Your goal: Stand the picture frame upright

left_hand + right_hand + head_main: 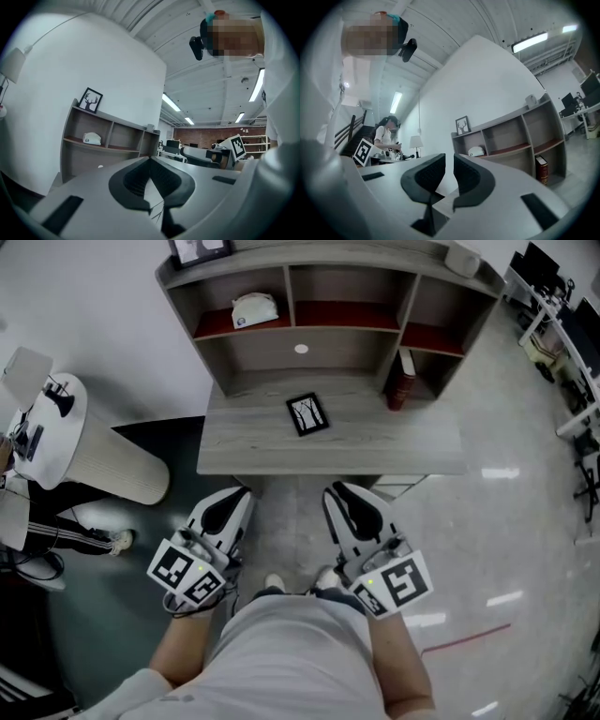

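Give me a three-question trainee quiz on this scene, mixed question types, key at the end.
1. True or false: the picture frame on the desk is already standing upright.
2. The red book is: A) lying flat beside the picture frame; B) standing toward the desk's right; C) resting on top of the picture frame.
3. Fill in: the left gripper and the right gripper are held short of the desk, both with jaws ____ and nothing between them.
Key: 1 false, it lies flat; 2 B; 3 shut.
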The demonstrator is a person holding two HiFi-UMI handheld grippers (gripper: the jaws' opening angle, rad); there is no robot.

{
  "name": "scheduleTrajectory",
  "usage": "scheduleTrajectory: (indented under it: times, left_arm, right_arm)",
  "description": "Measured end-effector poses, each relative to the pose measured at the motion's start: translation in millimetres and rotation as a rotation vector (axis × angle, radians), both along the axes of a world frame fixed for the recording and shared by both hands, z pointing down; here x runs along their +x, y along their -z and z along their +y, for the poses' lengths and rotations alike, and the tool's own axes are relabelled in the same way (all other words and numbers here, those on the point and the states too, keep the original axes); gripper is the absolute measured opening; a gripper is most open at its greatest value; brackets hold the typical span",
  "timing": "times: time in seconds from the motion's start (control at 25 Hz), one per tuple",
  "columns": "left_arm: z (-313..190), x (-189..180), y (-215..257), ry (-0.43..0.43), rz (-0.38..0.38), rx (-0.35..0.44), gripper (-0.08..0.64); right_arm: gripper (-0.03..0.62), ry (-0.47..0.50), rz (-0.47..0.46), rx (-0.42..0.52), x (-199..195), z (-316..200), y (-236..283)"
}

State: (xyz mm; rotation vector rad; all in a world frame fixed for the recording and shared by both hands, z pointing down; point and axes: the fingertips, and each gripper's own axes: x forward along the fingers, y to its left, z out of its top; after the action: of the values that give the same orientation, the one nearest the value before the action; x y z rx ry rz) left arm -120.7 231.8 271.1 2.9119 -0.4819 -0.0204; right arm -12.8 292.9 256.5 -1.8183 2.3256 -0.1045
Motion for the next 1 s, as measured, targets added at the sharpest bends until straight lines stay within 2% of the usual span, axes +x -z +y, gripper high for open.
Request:
scheduleTrajectory:
  times: [0.28, 0.52, 1.0]
  left_arm:
    - [15, 29, -5, 0.043, -0.017, -0.013, 0.015]
    - [21, 45, -14, 0.047, -0.03, -0.021, 0.015]
    - [-26, 57, -32, 0.063, -0.015, -0.058, 0.015]
  right_arm:
    - [0.048, -0.002, -0.011, -0.011, 39, 17, -7]
    - [0.048, -0.013, -0.014, -0.032, 60, 26, -15]
    - [0.048, 0.012, 0.015, -0.093, 66, -18, -38]
